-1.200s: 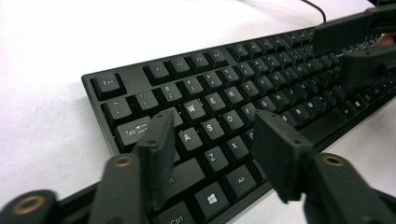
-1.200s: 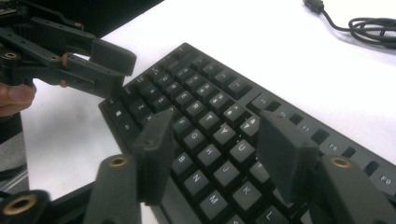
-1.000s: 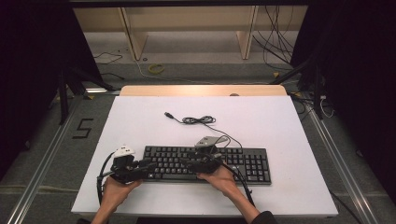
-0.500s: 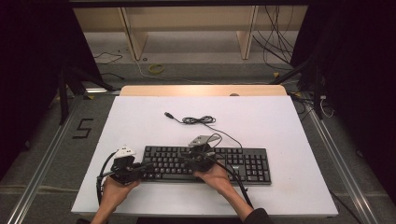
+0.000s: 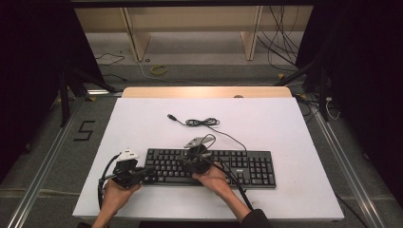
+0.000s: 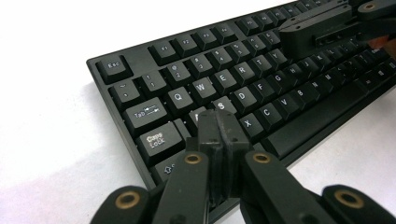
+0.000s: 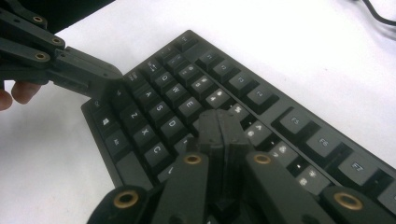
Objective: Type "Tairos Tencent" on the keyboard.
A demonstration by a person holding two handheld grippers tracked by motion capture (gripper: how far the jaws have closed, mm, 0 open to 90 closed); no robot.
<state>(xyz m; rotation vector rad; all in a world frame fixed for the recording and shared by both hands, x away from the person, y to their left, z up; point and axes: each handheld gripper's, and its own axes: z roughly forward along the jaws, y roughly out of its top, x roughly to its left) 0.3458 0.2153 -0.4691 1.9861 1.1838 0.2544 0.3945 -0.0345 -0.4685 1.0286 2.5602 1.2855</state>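
Here the black keyboard (image 5: 209, 167) lies on the white table (image 5: 285, 128), close to its near edge and a little right of the middle, long side parallel to that edge. Its cable (image 5: 202, 122) runs back toward the table's middle and ends in a loose coil with the plug lying free. The left gripper (image 5: 145, 171) sits at the keyboard's left end; its jaws have just been closing and now stand pressed together with nothing between them, tips over the keys near A and S (image 6: 219, 106). The right gripper (image 5: 187, 164) hovers over the left-centre keys, jaws likewise just closed, pressed together and empty.
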